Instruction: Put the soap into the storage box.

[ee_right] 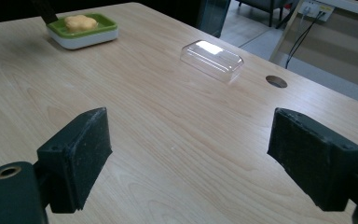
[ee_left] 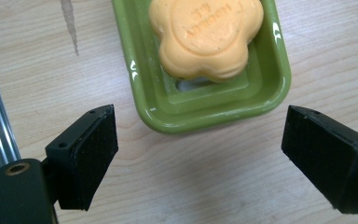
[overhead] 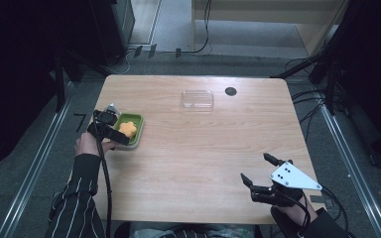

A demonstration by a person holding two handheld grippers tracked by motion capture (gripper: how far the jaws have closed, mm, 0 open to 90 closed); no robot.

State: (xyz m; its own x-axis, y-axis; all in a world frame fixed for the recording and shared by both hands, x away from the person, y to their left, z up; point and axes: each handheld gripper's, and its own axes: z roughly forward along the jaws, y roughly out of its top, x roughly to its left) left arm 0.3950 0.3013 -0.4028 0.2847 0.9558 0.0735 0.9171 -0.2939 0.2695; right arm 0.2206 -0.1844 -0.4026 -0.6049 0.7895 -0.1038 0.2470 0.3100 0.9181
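The left hand-held gripper hangs open just beside the green soap dish, soap inside; the clear lid probably comes next, far off, the right hand-held gripper open too.

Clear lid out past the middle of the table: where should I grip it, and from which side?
Judging by its shape, grip the clear lid across its two long walls, coming down from above. It lies dome-up and flat on the table, so no edge sits proud for a side approach. The right gripper is open with nothing between its jaws.
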